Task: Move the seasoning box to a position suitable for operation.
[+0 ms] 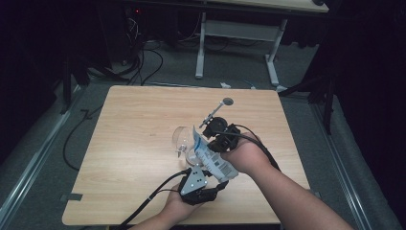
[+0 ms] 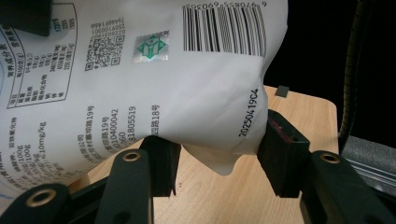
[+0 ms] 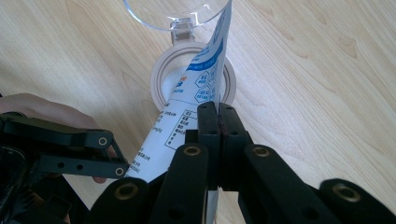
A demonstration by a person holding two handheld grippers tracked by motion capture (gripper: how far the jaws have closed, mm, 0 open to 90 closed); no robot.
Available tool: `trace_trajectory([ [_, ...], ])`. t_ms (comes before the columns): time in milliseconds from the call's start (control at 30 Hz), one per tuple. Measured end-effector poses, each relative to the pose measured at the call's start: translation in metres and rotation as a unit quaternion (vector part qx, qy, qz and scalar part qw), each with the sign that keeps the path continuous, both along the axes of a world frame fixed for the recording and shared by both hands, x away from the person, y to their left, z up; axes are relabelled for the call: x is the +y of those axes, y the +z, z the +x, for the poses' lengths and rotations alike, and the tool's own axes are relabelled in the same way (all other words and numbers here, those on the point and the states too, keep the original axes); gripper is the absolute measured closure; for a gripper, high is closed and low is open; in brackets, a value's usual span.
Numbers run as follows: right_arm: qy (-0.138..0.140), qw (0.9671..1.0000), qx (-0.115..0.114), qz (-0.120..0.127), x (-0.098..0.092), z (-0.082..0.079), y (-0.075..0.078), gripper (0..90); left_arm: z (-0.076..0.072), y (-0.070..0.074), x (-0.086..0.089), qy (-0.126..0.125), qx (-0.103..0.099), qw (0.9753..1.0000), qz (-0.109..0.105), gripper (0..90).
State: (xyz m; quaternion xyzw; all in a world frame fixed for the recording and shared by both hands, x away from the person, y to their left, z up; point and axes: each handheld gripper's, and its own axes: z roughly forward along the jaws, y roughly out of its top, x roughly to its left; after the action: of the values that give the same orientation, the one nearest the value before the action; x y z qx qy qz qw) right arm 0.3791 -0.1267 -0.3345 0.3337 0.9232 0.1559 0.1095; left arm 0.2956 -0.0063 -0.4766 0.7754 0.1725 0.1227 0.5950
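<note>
The right gripper (image 3: 218, 116), its hand reaching in from the right with the forearm slanting across the pale wooden table (image 1: 124, 143), had its jaws pressed together on the edge of a white printed plastic pouch (image 1: 210, 155). The pouch tilted, its open end just ahead of that gripper over a clear lidded jar (image 3: 161, 86). The left gripper (image 2: 219, 156), below, held its jaws spread around the pouch's lower corner, the right pad touching it.

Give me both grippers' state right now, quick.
Left gripper: jaws apart, around the lower corner of the white bag; grip not confirmed.
Right gripper: shut on the white bag's edge, above the round container.
</note>
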Motion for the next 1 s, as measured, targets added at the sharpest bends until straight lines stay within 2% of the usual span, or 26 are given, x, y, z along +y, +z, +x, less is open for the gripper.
trace_trajectory([
  [1000,0.000,1.0000,-0.001,-0.001,0.0013,0.0013,-0.0015,90.0,0.0005,-0.0002,-0.0004,0.002,-0.002,1.0000,-0.001,52.9],
])
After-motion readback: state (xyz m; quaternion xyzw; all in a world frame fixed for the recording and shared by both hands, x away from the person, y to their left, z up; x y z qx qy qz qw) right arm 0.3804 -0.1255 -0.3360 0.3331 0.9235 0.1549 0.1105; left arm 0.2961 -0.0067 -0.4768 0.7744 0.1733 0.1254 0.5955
